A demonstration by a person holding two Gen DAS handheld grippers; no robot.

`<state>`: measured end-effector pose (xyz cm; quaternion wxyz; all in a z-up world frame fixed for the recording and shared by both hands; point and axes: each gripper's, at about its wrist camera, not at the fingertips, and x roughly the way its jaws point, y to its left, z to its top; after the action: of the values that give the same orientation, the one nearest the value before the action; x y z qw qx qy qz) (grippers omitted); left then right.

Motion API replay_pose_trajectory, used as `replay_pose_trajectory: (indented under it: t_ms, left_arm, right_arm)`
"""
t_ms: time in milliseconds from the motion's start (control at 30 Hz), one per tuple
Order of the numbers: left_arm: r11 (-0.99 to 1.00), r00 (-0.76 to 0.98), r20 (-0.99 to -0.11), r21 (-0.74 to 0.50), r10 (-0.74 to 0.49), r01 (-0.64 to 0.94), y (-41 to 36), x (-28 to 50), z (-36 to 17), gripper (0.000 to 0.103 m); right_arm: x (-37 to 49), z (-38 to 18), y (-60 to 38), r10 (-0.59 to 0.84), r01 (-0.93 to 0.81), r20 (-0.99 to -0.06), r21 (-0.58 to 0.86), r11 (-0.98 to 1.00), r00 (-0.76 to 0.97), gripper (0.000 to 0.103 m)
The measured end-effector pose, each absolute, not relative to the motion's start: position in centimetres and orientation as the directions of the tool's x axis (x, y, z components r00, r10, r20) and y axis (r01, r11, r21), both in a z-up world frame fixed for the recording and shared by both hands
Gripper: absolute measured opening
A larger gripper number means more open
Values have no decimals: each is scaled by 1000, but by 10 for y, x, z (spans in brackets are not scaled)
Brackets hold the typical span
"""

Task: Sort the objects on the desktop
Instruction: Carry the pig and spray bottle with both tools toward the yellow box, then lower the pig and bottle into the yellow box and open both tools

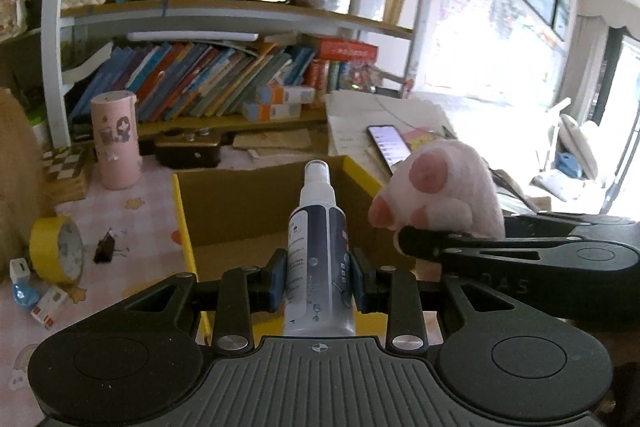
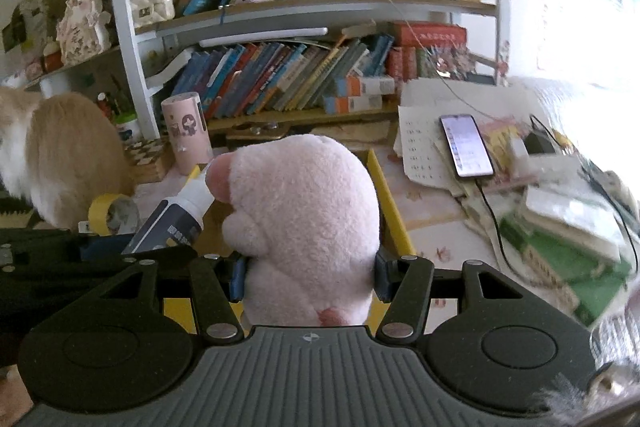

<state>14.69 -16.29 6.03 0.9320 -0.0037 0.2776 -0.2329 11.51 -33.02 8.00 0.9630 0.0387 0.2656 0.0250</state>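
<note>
My left gripper (image 1: 319, 281) is shut on a white and dark spray bottle (image 1: 318, 251), held upright over an open cardboard box (image 1: 240, 211) with yellow edges. My right gripper (image 2: 310, 277) is shut on a pink plush cat paw (image 2: 304, 223), also over the box. In the left wrist view the paw (image 1: 440, 199) sits just right of the bottle, above the box's right wall. In the right wrist view the bottle (image 2: 176, 215) leans at the paw's left, its nozzle touching the plush.
A pink cylinder (image 1: 116, 143), yellow tape roll (image 1: 56, 251), black binder clip (image 1: 105, 251) and small boxes (image 1: 48, 305) lie left of the box. A lit phone (image 2: 466, 147) on papers lies to the right. A cat (image 2: 60, 155) sits at far left. Bookshelves stand behind.
</note>
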Motion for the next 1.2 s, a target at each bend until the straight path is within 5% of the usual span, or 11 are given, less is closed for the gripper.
replay_pose_trajectory:
  t_ms: [867, 1200]
  left_arm:
    - [957, 662, -708, -68, -245, 282, -205, 231, 7, 31]
    - [960, 602, -765, -72, -227, 271, -210, 239, -9, 31]
  right_arm:
    - [261, 24, -355, 233, -364, -730, -23, 931, 643, 54]
    - [286, 4, -328, 172, -535, -808, -199, 821, 564, 55]
